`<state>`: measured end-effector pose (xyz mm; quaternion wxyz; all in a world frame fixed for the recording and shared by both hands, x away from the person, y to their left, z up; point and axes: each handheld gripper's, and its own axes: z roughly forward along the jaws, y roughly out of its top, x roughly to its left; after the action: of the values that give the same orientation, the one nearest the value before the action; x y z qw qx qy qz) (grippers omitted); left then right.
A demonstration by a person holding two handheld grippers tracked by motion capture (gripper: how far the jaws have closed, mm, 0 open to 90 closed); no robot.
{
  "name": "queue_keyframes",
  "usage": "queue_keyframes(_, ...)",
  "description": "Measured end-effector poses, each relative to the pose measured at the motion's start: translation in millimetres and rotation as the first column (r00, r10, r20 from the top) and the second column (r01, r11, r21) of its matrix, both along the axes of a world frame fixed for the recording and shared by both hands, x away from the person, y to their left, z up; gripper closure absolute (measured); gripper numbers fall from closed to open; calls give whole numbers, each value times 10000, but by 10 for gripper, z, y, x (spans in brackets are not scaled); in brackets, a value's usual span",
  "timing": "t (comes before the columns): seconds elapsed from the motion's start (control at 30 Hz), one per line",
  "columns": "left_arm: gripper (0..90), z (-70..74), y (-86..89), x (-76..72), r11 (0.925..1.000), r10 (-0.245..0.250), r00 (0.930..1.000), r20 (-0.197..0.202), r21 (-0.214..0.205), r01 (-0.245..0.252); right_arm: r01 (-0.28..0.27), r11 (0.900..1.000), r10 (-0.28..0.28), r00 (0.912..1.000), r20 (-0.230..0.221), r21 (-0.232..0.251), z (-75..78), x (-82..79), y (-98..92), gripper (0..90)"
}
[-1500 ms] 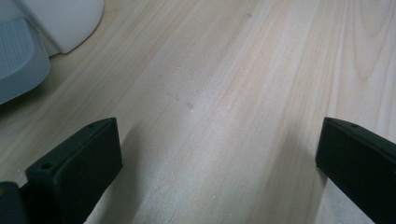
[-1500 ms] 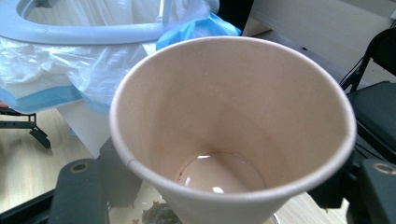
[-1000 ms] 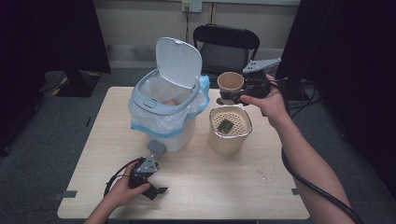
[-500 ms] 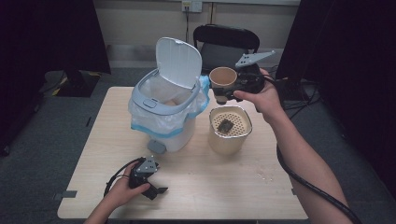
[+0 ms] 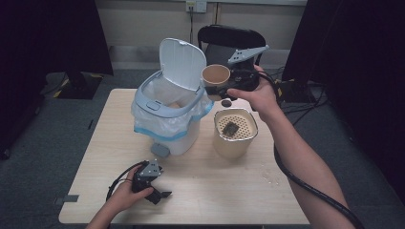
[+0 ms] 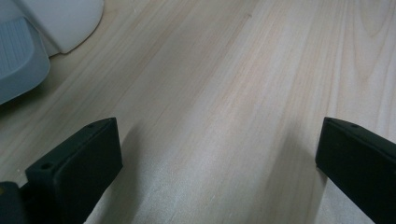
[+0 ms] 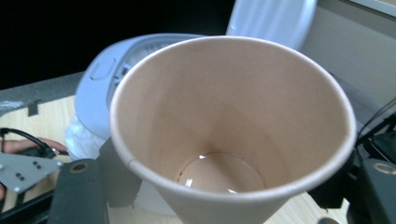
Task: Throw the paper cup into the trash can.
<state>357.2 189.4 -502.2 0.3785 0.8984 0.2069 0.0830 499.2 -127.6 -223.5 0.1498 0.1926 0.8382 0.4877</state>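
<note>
Nearest the person, well in front of the bin (image 5: pixel 168 125), the left gripper (image 5: pixel 160 194) rests on the table (image 5: pixel 224 191) with its jaws spread and nothing between them. Beyond it, just right of the bin's raised lid (image 5: pixel 183 63), the right gripper (image 5: pixel 224 88) pinches a paper cup (image 5: pixel 215 80) by its wall, above the strainer pot (image 5: pixel 235 133). The step looks like carrying the cup to the bin; the cup's long axis is tilted, mouth upward and toward the person, so next it needs swinging over the opening and tipping mouth-down.

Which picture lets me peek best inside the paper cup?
The right gripper view: it looks straight down into the paper cup, where a little liquid glints at the bottom. The high view shows the cup small and far off, held by the right gripper beside the open bin.
</note>
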Motion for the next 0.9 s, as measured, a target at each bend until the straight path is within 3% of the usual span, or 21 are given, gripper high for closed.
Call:
queue_keyframes(0.6,0,-1,0,-1,10000,-3,10000,-27,-19,3,-716,9974,716,9974,-53,92,-14,-6,502,269)
queue_keyframes(0.9,0,-3,-2,-3,10000,25,10000,-35,-55,-25,-751,9972,751,9972,-33,-1,-42,76,684,267)
